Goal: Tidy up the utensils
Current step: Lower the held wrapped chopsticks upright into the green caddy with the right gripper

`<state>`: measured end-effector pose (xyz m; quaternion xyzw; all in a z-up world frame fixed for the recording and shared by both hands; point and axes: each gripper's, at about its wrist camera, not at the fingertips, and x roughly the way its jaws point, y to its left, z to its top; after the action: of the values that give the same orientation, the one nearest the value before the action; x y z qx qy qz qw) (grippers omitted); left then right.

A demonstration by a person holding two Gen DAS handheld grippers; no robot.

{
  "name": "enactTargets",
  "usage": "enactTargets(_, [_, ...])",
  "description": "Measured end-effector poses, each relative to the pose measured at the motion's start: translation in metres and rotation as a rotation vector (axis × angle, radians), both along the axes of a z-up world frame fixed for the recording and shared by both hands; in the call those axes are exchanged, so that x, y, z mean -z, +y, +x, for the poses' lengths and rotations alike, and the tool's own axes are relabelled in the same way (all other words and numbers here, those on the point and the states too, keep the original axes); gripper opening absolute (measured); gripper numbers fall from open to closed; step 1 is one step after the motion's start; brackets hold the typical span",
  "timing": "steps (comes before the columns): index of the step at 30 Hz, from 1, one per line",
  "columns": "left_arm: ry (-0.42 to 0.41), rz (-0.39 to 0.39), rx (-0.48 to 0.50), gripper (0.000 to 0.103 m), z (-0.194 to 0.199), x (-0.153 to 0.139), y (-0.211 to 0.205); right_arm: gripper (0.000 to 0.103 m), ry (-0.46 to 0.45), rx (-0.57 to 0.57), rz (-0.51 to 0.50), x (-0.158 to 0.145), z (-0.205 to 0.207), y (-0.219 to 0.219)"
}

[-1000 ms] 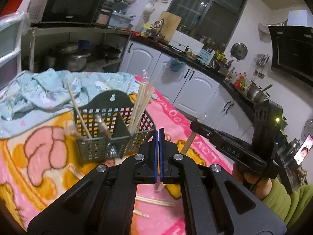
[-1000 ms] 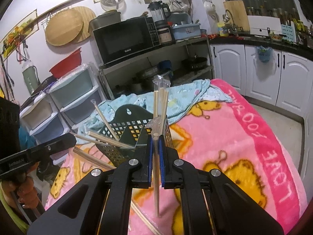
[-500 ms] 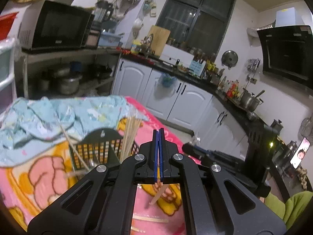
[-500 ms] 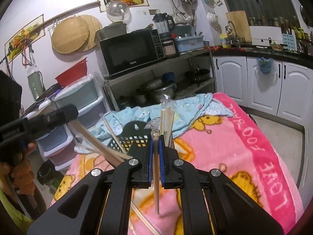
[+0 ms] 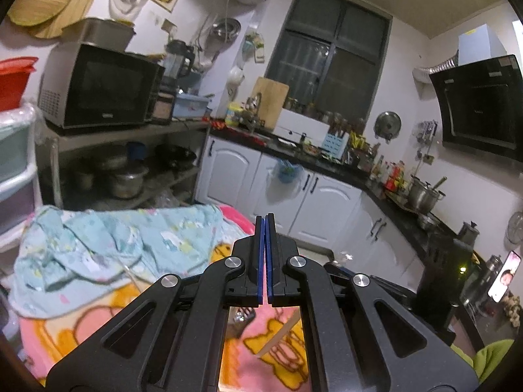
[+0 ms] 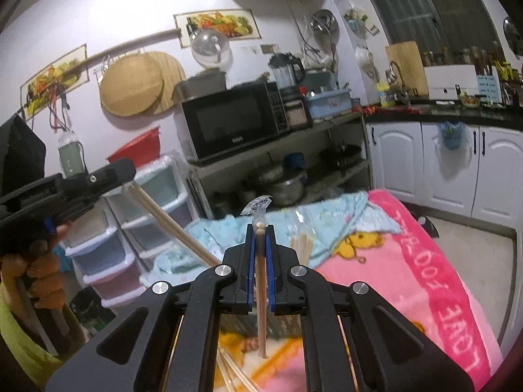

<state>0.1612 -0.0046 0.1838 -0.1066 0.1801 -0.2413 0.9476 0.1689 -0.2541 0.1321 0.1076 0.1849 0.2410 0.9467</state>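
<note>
My left gripper (image 5: 264, 254) is shut, its blue pads pressed together, and a wooden chopstick (image 5: 281, 333) hangs slanting below it. In the right wrist view the left gripper (image 6: 129, 171) is at the left, with the chopsticks (image 6: 163, 219) slanting down to the right from its tip. My right gripper (image 6: 260, 245) is shut on an upright pair of chopsticks (image 6: 260, 294) in a clear plastic sleeve. Beyond it stand more chopsticks (image 6: 302, 245); the basket under them is hidden behind the gripper body. The right gripper (image 5: 336, 266) shows at the lower right of the left wrist view.
A pink cartoon blanket (image 6: 408, 277) covers the table, with a light blue cloth (image 5: 114, 245) bunched at its far end. Loose chopsticks (image 6: 232, 372) lie on the blanket below my right gripper. Plastic drawers (image 6: 108, 251), a shelf with a microwave (image 6: 232, 124) and white cabinets (image 5: 313, 202) surround it.
Both grippers have risen and tilted up. The dark basket has dropped out of sight behind the gripper bodies. Each gripper keeps its hold on its chopsticks.
</note>
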Motion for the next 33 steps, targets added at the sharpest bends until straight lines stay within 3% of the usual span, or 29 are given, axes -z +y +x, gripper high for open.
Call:
enactTargets(14, [-0.060, 0.016, -0.128, 0.000, 0.007, -0.022, 0.033, 0.006, -0.142, -0.030, 0.023, -0.045, 0.028, 0.021])
enactTargets(33, [0.027, 0.019, -0.159, 0.000, 0.028, 0.015, 0.050, 0.006, -0.153, -0.033, -0.037, -0.022, 0.057, 0.055])
